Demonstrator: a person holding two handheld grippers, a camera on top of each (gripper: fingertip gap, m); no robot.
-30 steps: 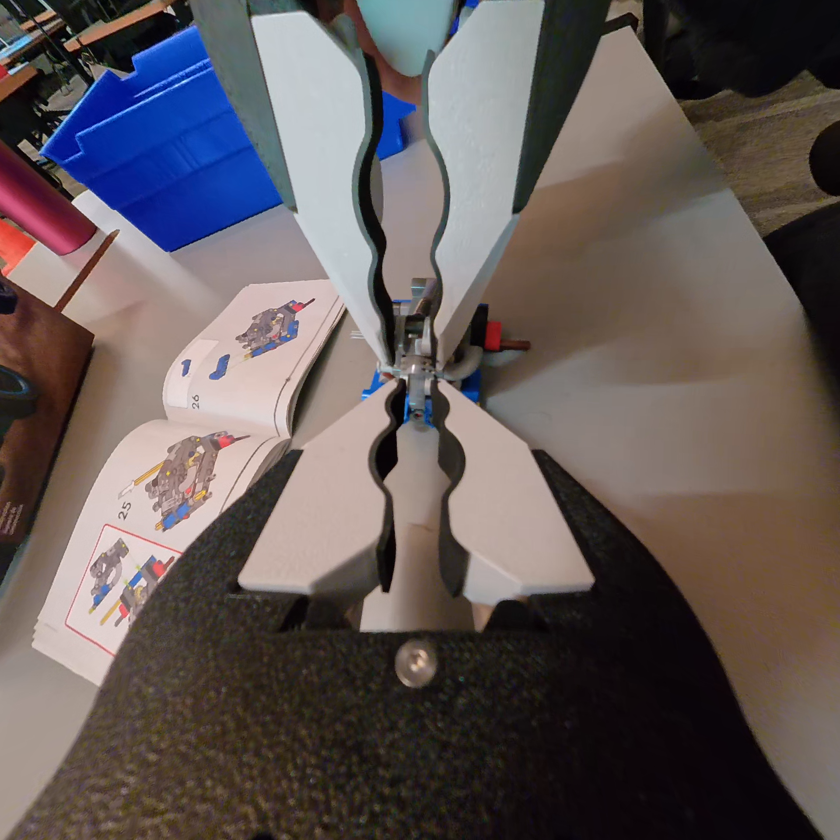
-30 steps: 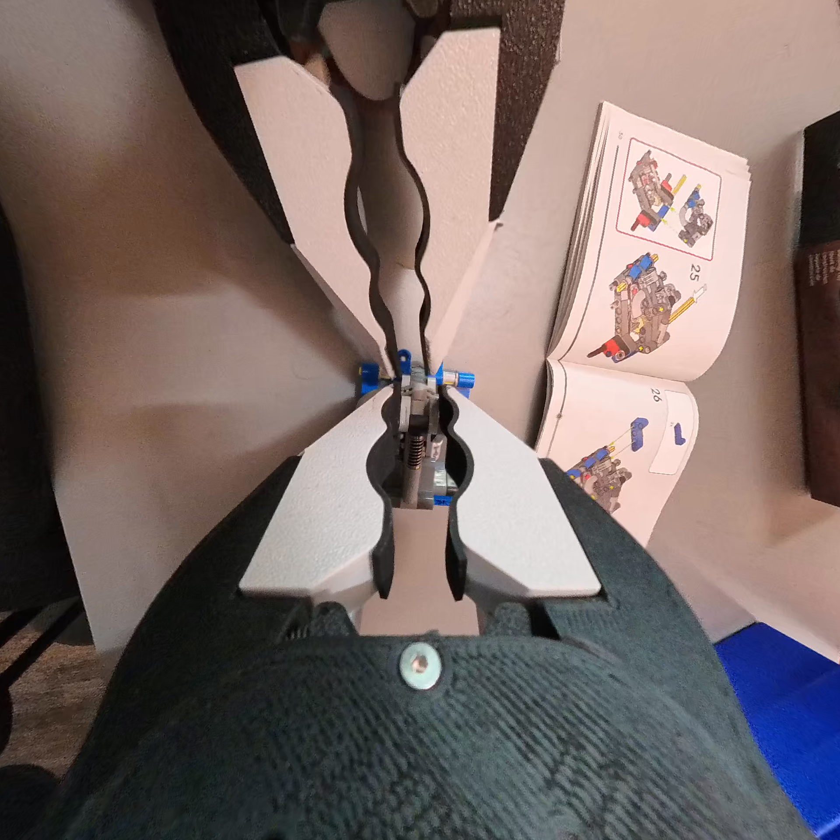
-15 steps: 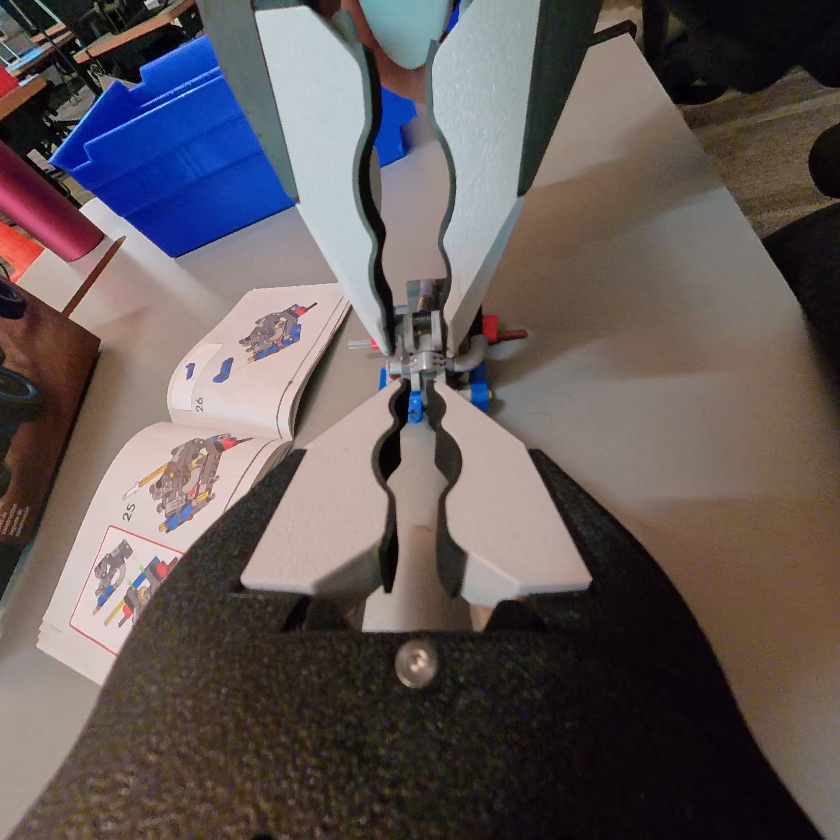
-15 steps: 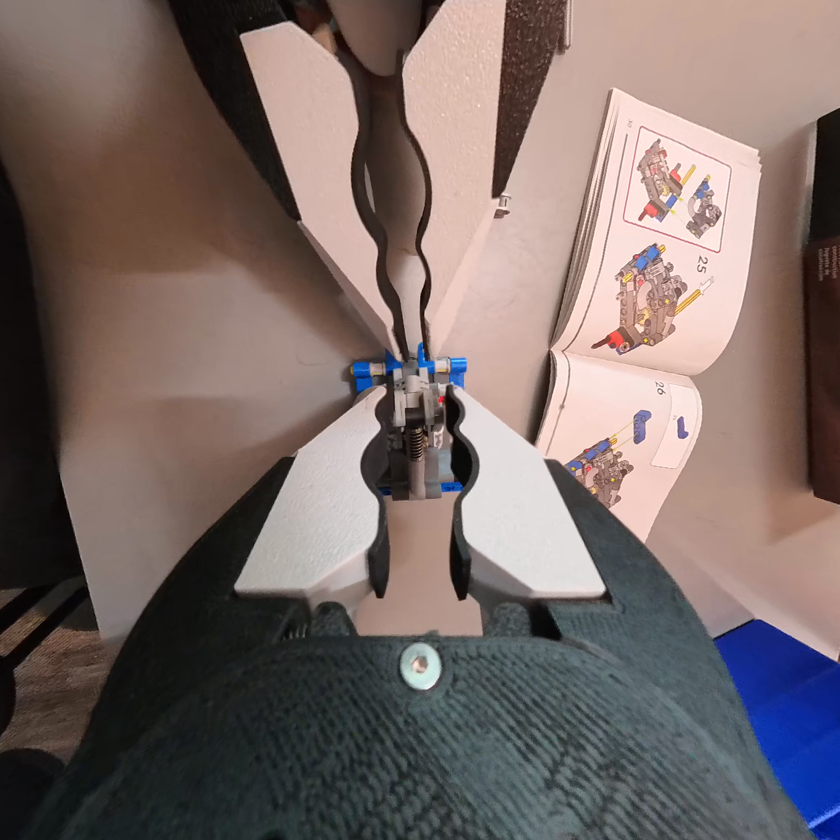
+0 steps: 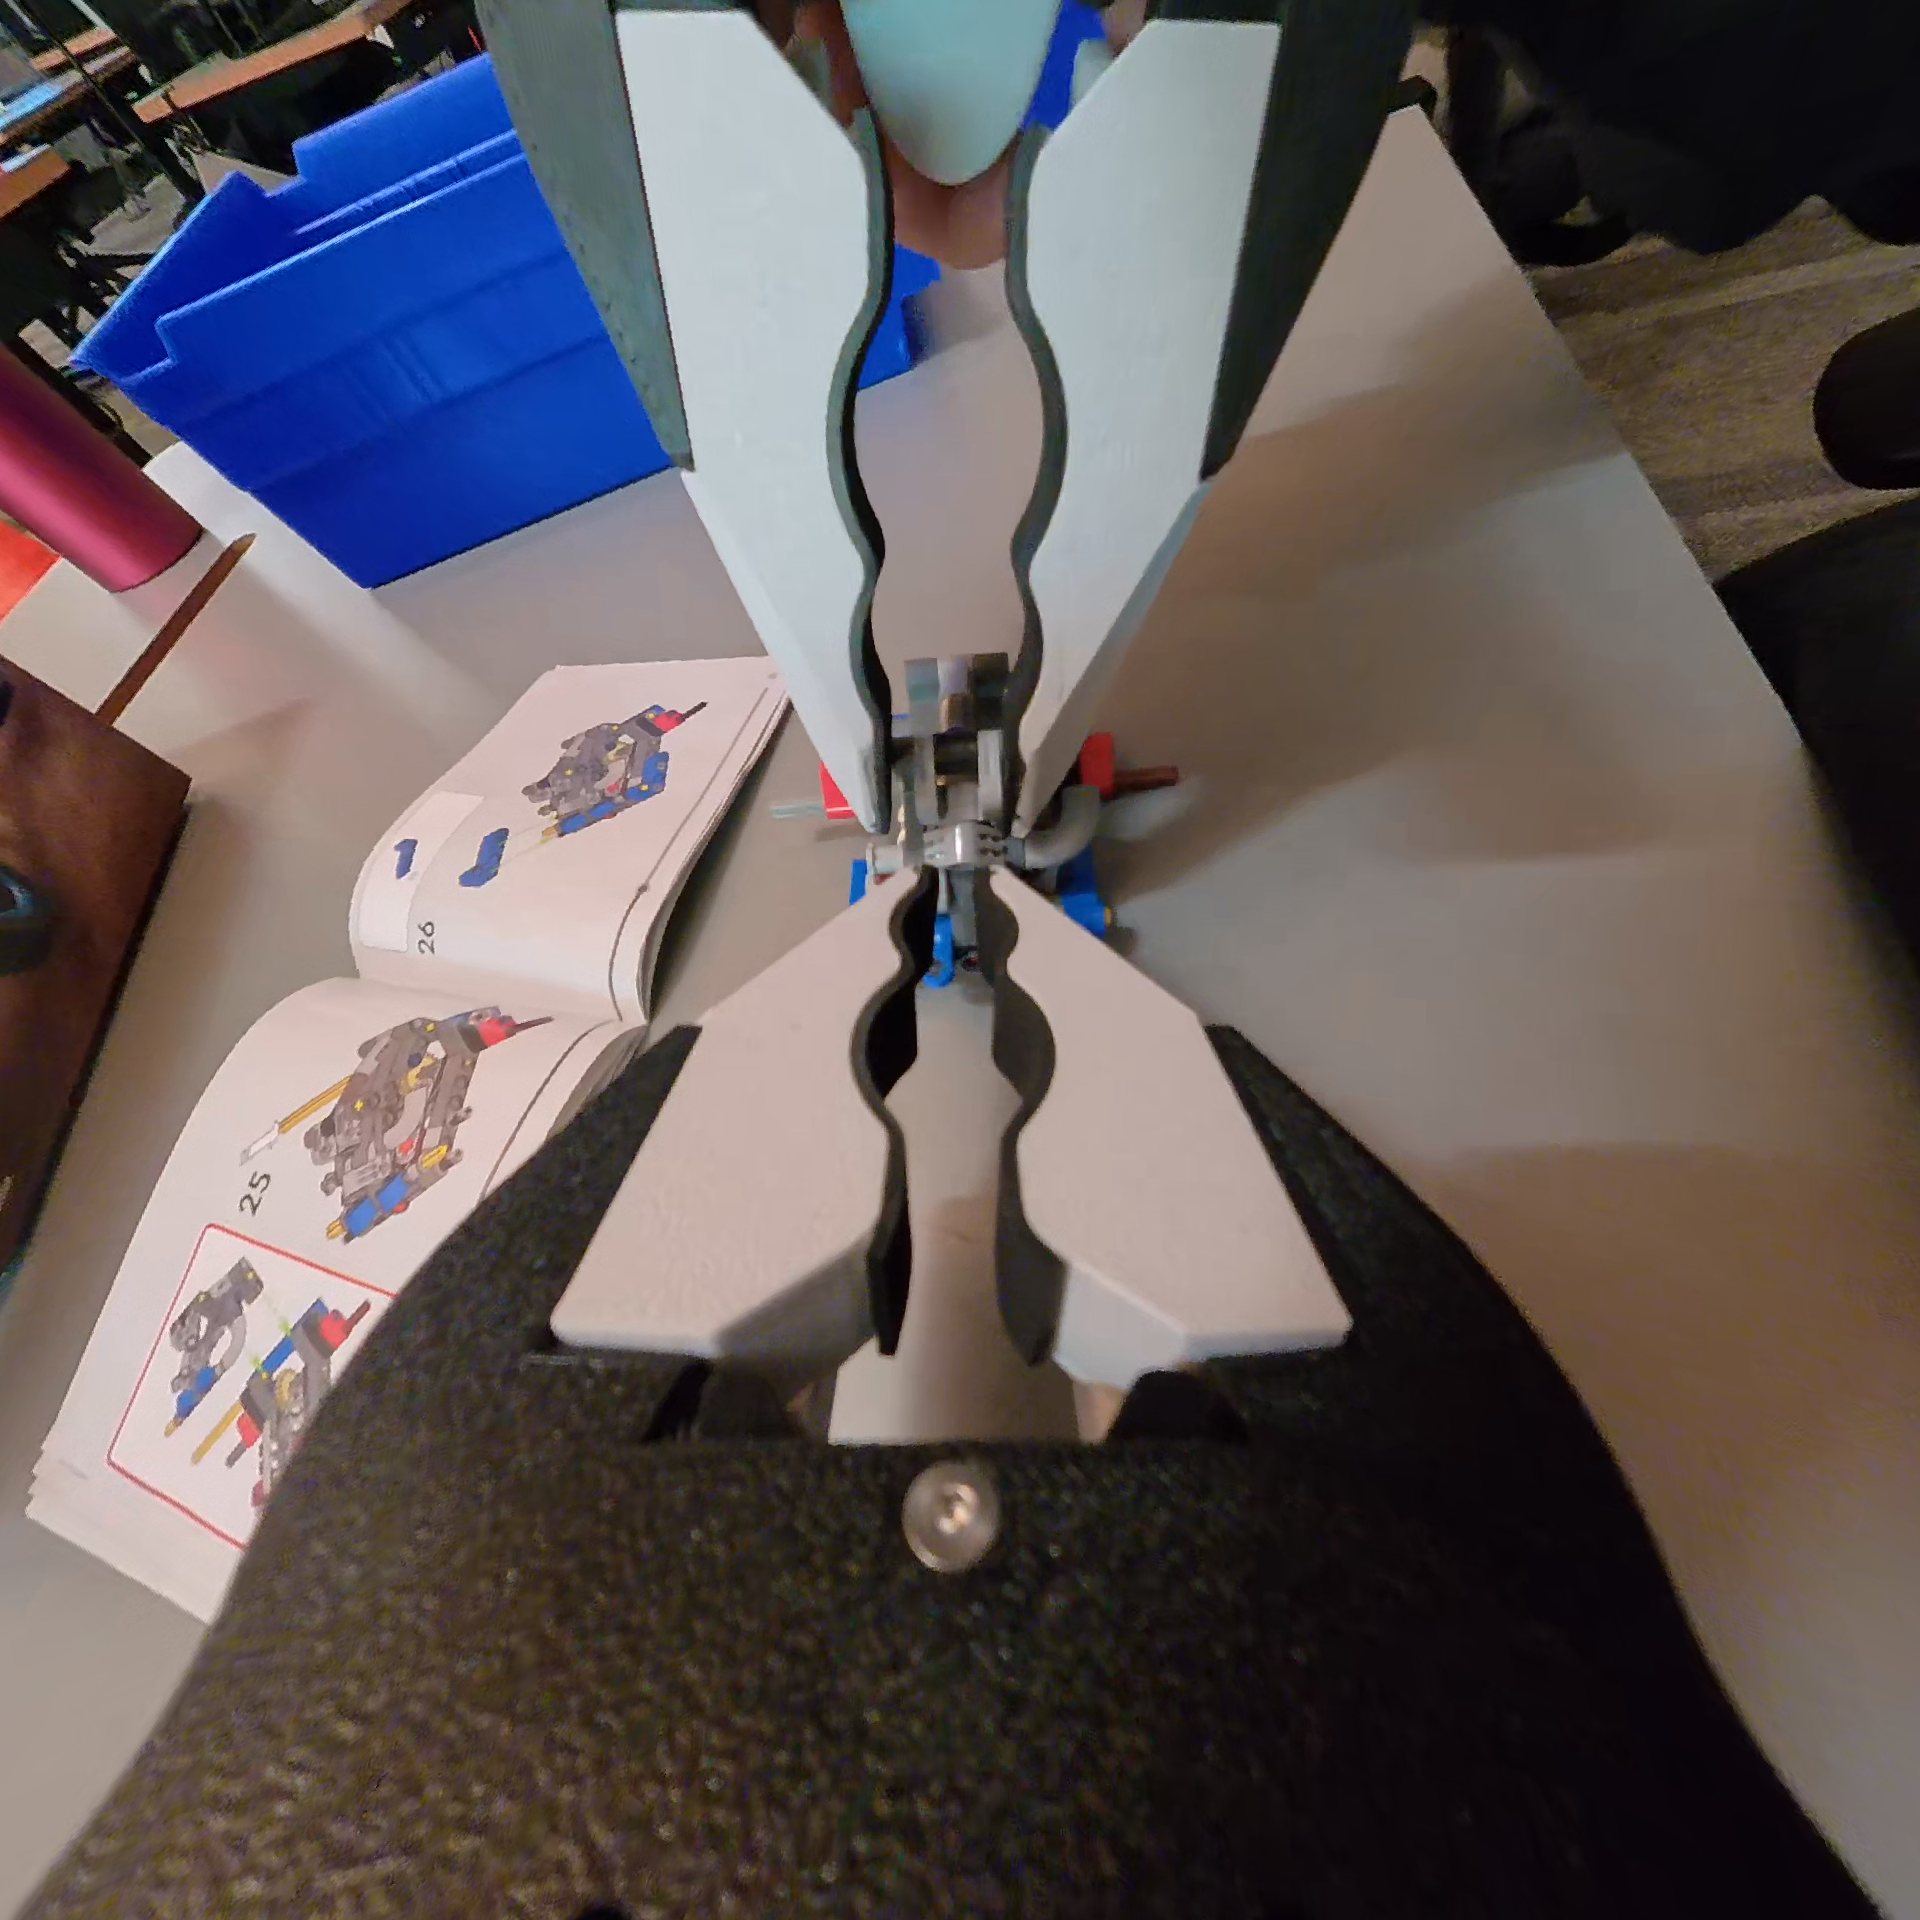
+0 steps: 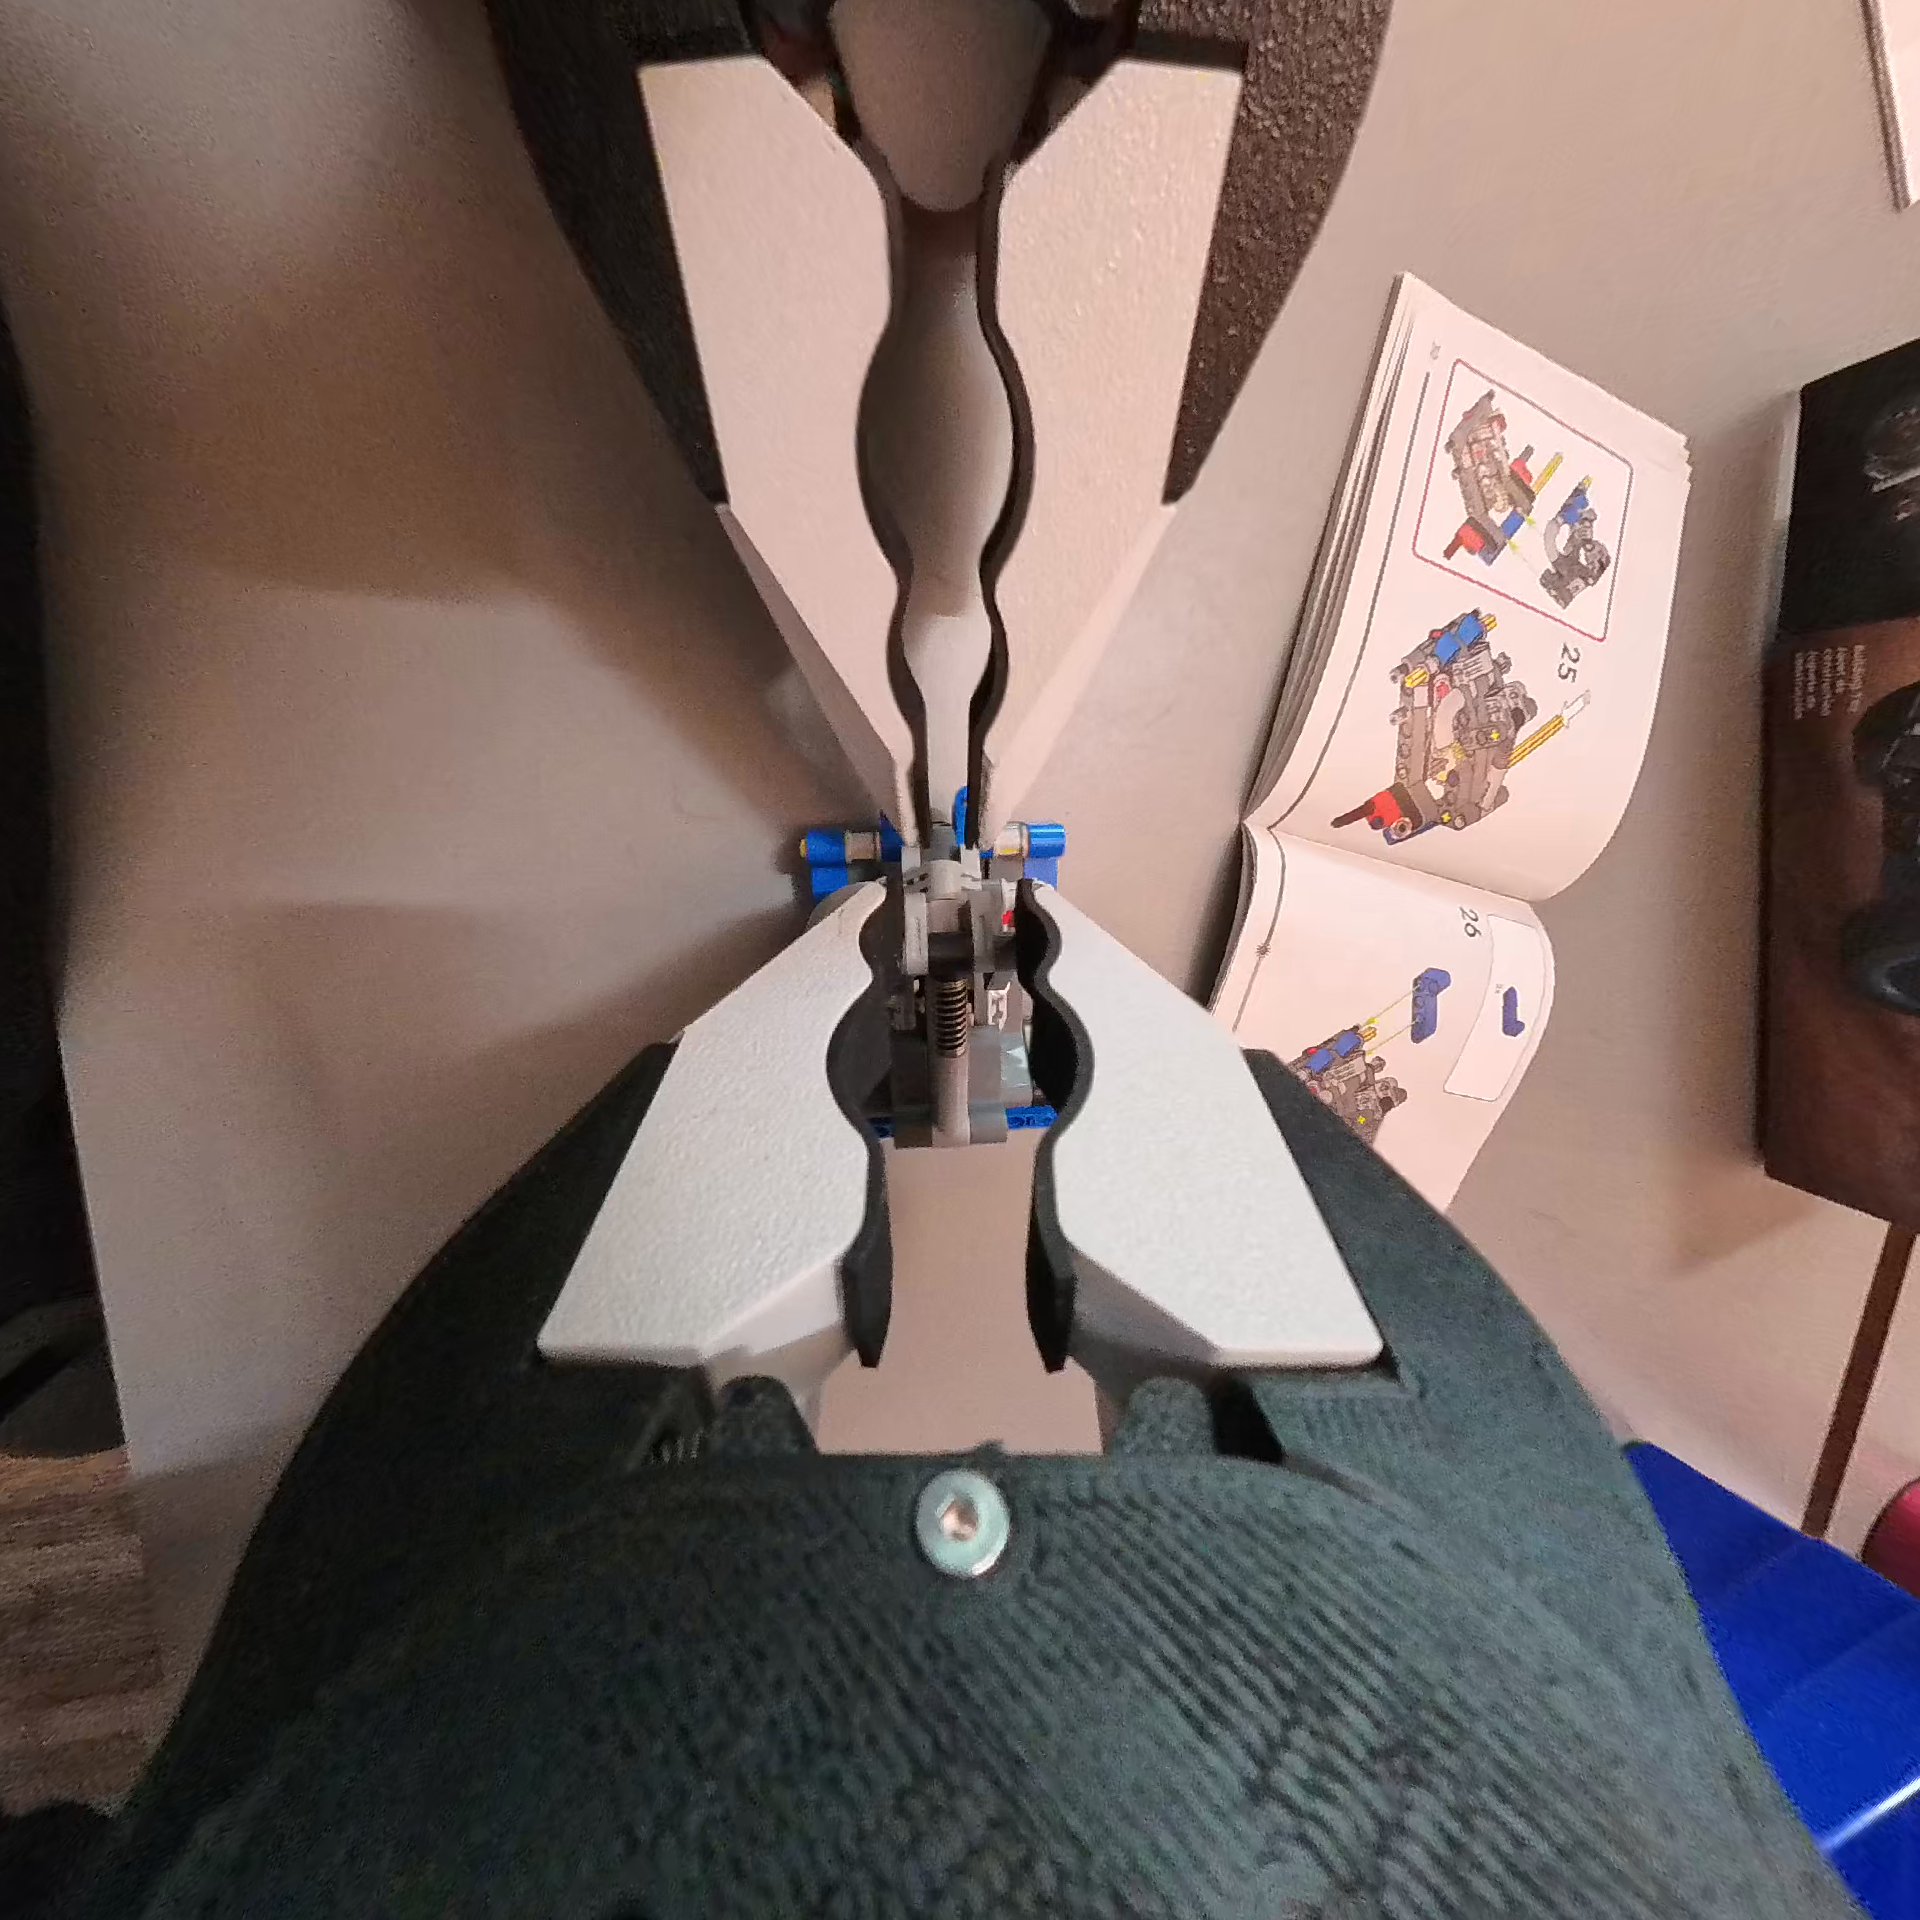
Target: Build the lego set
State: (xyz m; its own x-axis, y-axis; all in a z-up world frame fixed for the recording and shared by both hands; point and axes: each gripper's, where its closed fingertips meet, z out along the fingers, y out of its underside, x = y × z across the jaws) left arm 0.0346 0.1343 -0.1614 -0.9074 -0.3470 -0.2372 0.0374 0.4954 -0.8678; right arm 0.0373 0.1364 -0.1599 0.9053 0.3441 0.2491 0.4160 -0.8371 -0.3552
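Grey/blue lego assy point(image 6: 951, 997) w/ spring, red bits; left gripper point(image 5: 951, 894) & right gripper point(image 6: 951, 914) jaws both clamp it.

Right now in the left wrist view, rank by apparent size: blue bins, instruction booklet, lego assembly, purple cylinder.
1. Blue bins and instruction booklet: similar, booklet nearer, so no ranking.
2. Purple cylinder, cut off at the edge.
3. Lego assembly, partly hidden by both grippers' fingers.

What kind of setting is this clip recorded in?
Probably an office or lab workroom: a grey table, blue storage bins, more desks behind, carpeted floor, and an open instruction booklet.
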